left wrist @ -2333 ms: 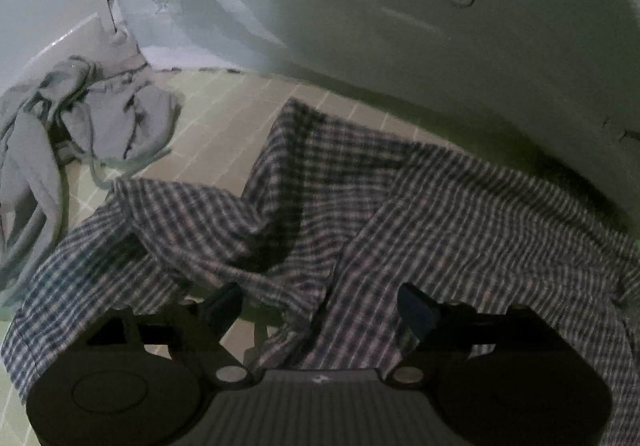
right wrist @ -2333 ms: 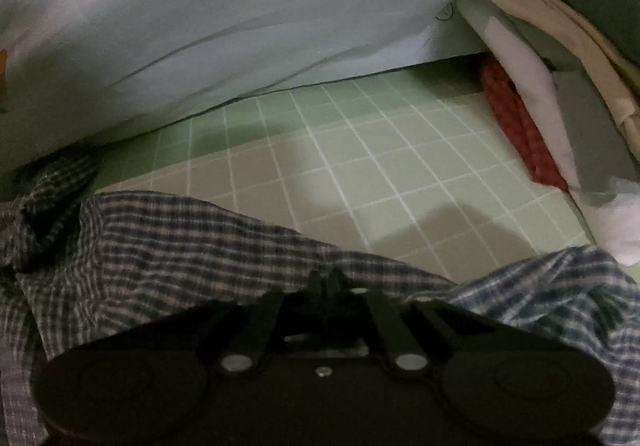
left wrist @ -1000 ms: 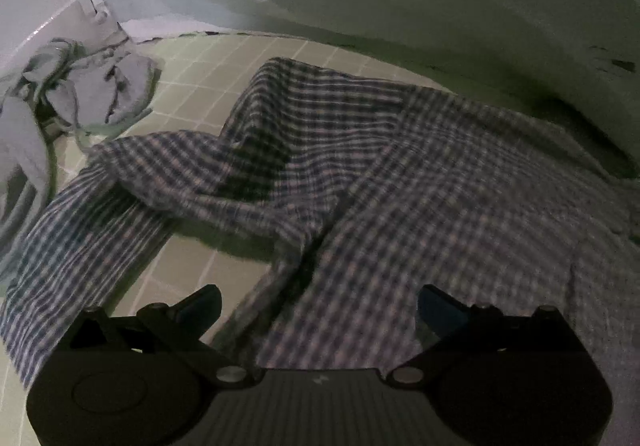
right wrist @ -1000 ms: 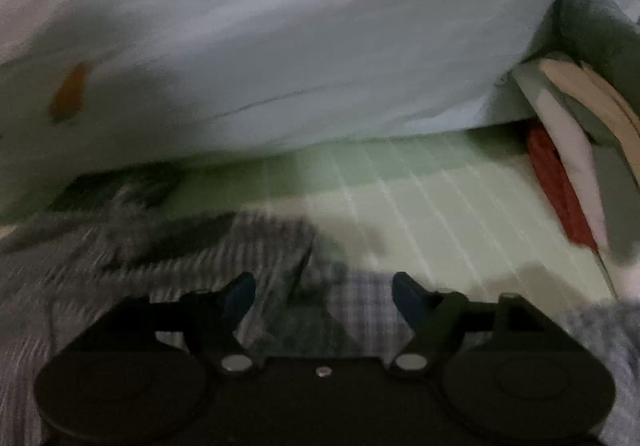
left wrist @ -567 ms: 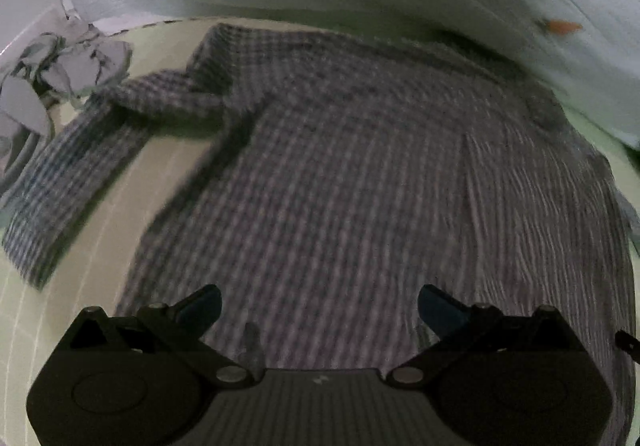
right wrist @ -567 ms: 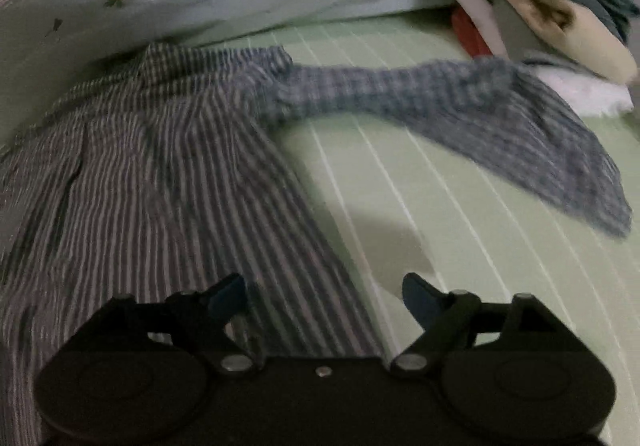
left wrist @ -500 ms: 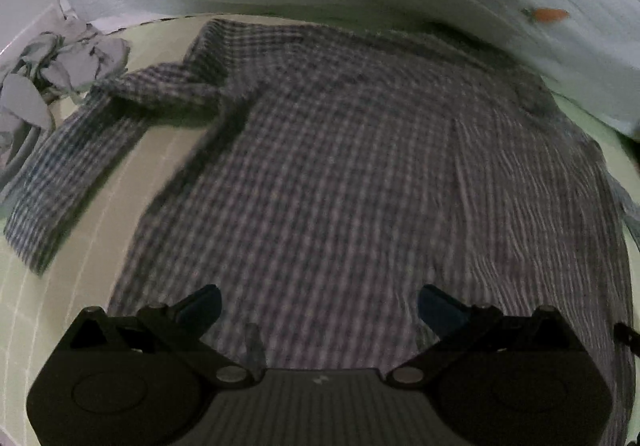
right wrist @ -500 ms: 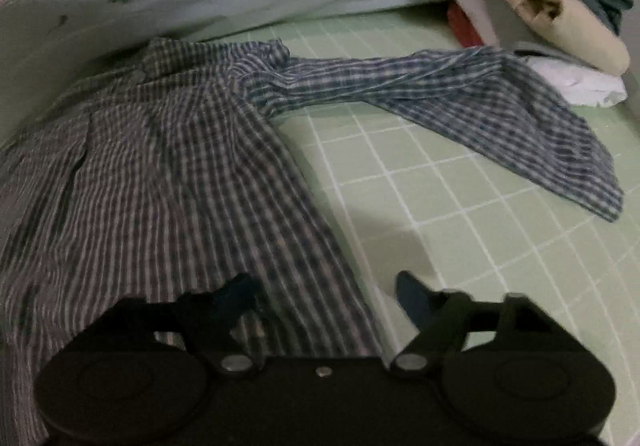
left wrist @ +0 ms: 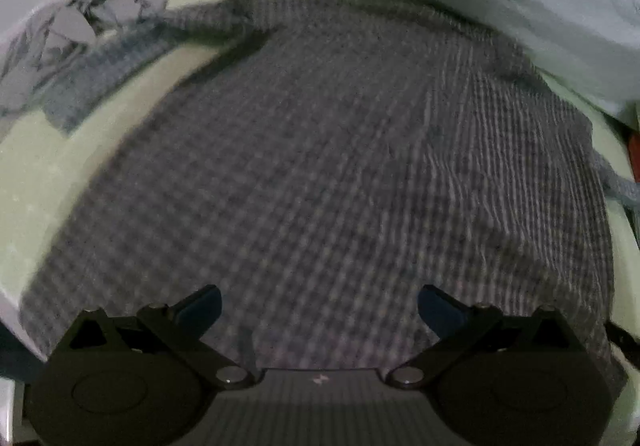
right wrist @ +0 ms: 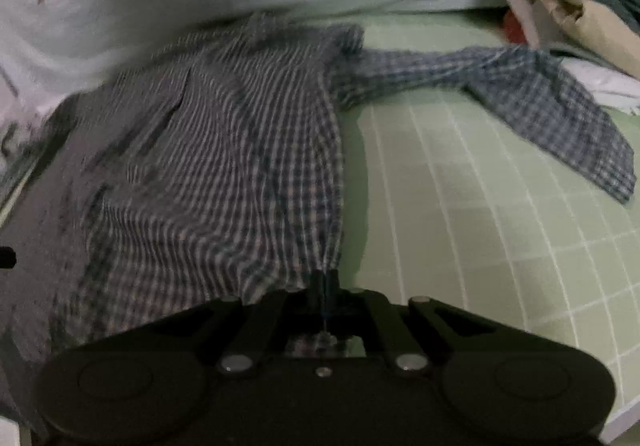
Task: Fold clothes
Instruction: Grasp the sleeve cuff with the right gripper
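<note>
Our right gripper (right wrist: pixel 324 286) is clamped on the near hem of the checked shirt (left wrist: pixel 320 150), spread flat on the green gridded mat (right wrist: pixel 480 206); our left gripper (left wrist: pixel 319 304) hovers above it, fingers apart

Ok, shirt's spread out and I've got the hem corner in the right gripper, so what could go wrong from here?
1. Only the right gripper is shut on the plaid shirt; the left gripper is open, so pulling may skew the body.
2. The right sleeve reaches the folded pile and might drag it.
3. The left sleeve lies against the crumpled grey garment and could snag it.
</note>
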The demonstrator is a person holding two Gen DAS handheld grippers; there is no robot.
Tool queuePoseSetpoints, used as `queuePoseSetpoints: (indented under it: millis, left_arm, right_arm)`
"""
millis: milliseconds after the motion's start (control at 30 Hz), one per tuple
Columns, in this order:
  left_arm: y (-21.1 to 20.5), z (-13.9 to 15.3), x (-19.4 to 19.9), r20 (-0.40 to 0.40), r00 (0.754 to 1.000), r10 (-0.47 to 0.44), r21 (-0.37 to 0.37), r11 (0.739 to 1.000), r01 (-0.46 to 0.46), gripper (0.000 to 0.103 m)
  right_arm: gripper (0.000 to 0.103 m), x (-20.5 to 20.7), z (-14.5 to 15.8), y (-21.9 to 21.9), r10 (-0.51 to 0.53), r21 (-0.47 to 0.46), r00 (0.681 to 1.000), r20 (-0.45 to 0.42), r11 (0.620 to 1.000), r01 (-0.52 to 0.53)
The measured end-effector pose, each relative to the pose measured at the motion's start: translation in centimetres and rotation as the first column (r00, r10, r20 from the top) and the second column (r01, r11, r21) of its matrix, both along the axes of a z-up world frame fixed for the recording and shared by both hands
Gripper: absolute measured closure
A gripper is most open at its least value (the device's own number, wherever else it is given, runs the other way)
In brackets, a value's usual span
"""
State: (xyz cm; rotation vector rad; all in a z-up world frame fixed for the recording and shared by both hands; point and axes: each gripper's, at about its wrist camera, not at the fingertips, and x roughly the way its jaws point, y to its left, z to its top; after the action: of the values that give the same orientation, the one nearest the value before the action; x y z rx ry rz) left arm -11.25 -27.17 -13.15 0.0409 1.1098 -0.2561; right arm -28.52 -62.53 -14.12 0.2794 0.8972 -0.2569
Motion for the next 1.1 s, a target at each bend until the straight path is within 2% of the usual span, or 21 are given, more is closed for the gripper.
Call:
queuePoseSetpoints:
  millis: [67, 133, 200, 333, 367, 400, 467, 633, 767, 867, 1000, 1100]
  left_arm:
    - [0.0, 0.0, -1.1, 0.002, 1.0, -0.005, 0.003, 1.0, 0.005, 0.0]
    - [-0.1, 0.3, -1.0, 0.017, 0.999, -0.031, 0.002, 1.0, 0.031, 0.0]
    - [-0.3, 0.3, -0.6, 0.02, 0.999, -0.049, 0.002, 0.999, 0.049, 0.0]
    - [-1.0, 0.2, -0.4, 0.018, 0.998, -0.053, -0.026, 0.998, 0.054, 0.0]
    - [-1.4, -0.1, -0.4, 0.012, 0.998, -0.06, -0.032, 0.998, 0.061, 0.0]
    - [-1.7, -0.2, -0.6, 0.007, 0.998, -0.068, -0.035, 0.997, 0.068, 0.0]
    - [-2.4, -0.5, -1.1, 0.008, 0.996, -0.084, -0.042, 0.996, 0.085, 0.0]
    - [-4.5, -0.8, -2.8, -0.009, 0.997, -0.081, -0.048, 0.996, 0.081, 0.0]
    - [-7.7, -0.3, -4.1, 0.027, 0.997, -0.067, -0.041, 0.997, 0.068, 0.0]
    - [-10.6, -0.4, -5.0, 0.048, 0.999, -0.015, -0.039, 0.999, 0.017, 0.0]
    - [-14.8, -0.8, -6.6, 0.052, 0.999, 0.006, -0.04, 0.999, -0.004, 0.0]
    - [-17.3, -1.0, -7.3, 0.026, 1.0, 0.003, -0.027, 1.0, -0.003, 0.0]
  right_arm:
    - [0.1, -0.1, 0.0, 0.1, -0.013, 0.012, 1.0, -0.002, 1.0, 0.013]
    - [0.089, -0.4, 0.3, 0.1, -0.041, 0.025, 0.999, 0.009, 0.999, 0.041]
    - [0.056, -0.7, 0.7, 0.1, -0.07, 0.033, 0.997, 0.024, 0.997, 0.069]
    - [0.03, -2.2, 1.9, 0.0, -0.124, -0.004, 0.992, 0.025, 0.992, 0.124]
    - [0.013, -2.9, 2.4, 0.1, -0.113, -0.02, 0.993, 0.037, 0.993, 0.114]
    - [0.002, -3.5, 2.7, 0.1, -0.113, -0.043, 0.992, 0.05, 0.992, 0.115]
    - [0.001, -4.5, 2.9, -0.3, -0.141, -0.068, 0.988, 0.064, 0.987, 0.145]
    - [0.0, -6.0, 2.1, -3.5, -0.186, -0.03, 0.979, 0.078, 0.982, 0.189]
    - [0.0, -5.8, 1.6, -7.6, -0.183, -0.014, 0.978, 0.101, 0.983, 0.185]
    - [0.0, -5.3, 1.6, -11.8, -0.171, -0.053, 0.976, 0.135, 0.982, 0.179]
    - [0.0, -4.4, 1.9, -18.2, -0.133, -0.128, 0.98, 0.15, 0.98, 0.153]
    - [0.001, -3.8, 2.1, -22.8, -0.13, -0.184, 0.985, 0.113, 0.972, 0.149]
